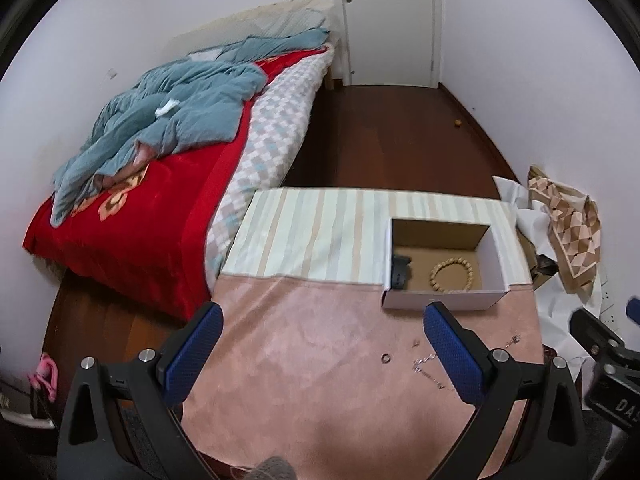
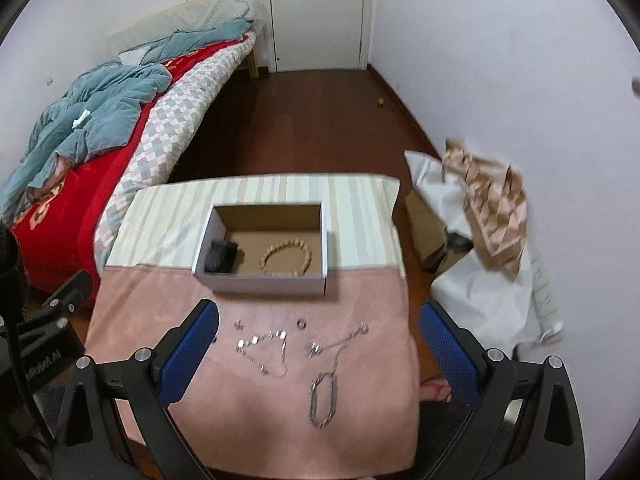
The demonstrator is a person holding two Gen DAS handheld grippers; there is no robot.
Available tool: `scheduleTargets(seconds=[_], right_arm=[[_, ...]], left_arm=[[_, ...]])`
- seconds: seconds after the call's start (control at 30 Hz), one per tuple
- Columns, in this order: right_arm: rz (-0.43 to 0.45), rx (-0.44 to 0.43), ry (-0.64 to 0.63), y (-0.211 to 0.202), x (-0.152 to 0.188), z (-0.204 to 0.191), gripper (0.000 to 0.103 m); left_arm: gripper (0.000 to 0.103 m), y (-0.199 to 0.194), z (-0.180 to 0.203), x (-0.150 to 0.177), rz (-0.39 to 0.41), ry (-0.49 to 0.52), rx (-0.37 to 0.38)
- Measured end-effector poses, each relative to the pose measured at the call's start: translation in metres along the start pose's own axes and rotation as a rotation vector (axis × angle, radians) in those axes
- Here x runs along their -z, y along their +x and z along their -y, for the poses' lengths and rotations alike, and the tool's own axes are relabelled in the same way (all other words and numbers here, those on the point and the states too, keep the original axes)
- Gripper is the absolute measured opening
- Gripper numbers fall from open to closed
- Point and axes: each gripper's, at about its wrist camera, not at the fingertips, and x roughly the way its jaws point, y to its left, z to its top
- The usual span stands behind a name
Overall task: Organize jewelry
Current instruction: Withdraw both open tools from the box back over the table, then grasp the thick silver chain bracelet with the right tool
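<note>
— Where was the jewelry when you looked?

— Mostly loose on the pink cloth (image 2: 248, 420) over the table. A silver chain (image 2: 323, 396) lay nearest the right gripper (image 2: 319, 354), with a beaded silver necklace (image 2: 264, 354) just to its left and a small ring (image 2: 301, 323) farther up, toward the box.

— And the box?

— The open cardboard box (image 2: 264, 282) sat where the pink cloth met the striped cloth (image 2: 168, 212). Inside it lay a wooden bead bracelet (image 2: 286, 259) and, to its left against the wall, a dark object (image 2: 221, 257) I couldn't make out.

— Were the grippers holding anything?

— No. The right one hung above the silver pieces with its blue pads spread wide, nothing between them. The left gripper (image 1: 323, 354) was the same, fingers well apart over bare cloth, the ring and chains off by its right finger.
</note>
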Motion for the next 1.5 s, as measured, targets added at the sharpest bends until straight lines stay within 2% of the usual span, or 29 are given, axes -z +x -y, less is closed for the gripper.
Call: scheduleTargets(seconds=[0.13,0.27,0.33,0.4,0.57,0.6,0.63,0.67,0.7,0.83,1.03,1.23,1.4,1.5], right_arm=[[-0.106,-0.008,0.082,0.035,0.033,0.025,0.102],[-0.268,-0.005,0.167,0.093,0.082,0.049,0.101],[-0.322,-0.01,0.181,0.116,0.099,0.052,0.094],[-0.37,-0.001,0.18,0.137,0.117,0.051,0.075],[-0.412,0.021,0.159,0.167,0.143,0.044,0.052],[-0.376,0.036,0.135,0.165,0.145,0.04,0.045],[-0.366,0.05,0.115,0.166,0.145,0.037,0.043],[-0.354,0.057,0.097,0.166,0.144,0.035,0.033],[-0.341,0.052,0.085,0.165,0.142,0.033,0.007],[-0.336,0.025,0.114,0.165,0.138,0.043,0.008],[-0.293,0.038,0.198,0.157,0.127,0.075,0.008],[-0.278,0.018,0.246,0.155,0.118,0.093,0.008],[-0.28,0.021,0.251,0.156,0.119,0.097,0.008],[-0.284,0.031,0.255,0.157,0.121,0.099,0.008]], left_arm=[[0.103,0.027,-0.003,0.029,-0.077,0.005,-0.027],[0.103,0.064,0.003,0.062,-0.181,0.033,-0.062],[0.103,0.078,0.007,0.075,-0.219,0.051,-0.078],[0.103,0.092,0.012,0.088,-0.255,0.073,-0.093],[0.103,0.11,0.016,0.1,-0.299,0.091,-0.107],[0.103,0.113,0.016,0.102,-0.306,0.091,-0.111],[0.103,0.115,0.015,0.103,-0.311,0.09,-0.11],[0.103,0.116,0.017,0.103,-0.315,0.09,-0.11],[0.103,0.118,0.018,0.103,-0.318,0.092,-0.109],[0.103,0.124,0.024,0.101,-0.33,0.099,-0.094],[0.102,0.129,0.05,0.099,-0.33,0.146,-0.032],[0.102,0.145,0.082,0.097,-0.395,0.181,0.084],[0.101,0.164,0.1,0.095,-0.463,0.123,0.18],[0.073,0.171,0.111,0.095,-0.483,0.109,0.2]])
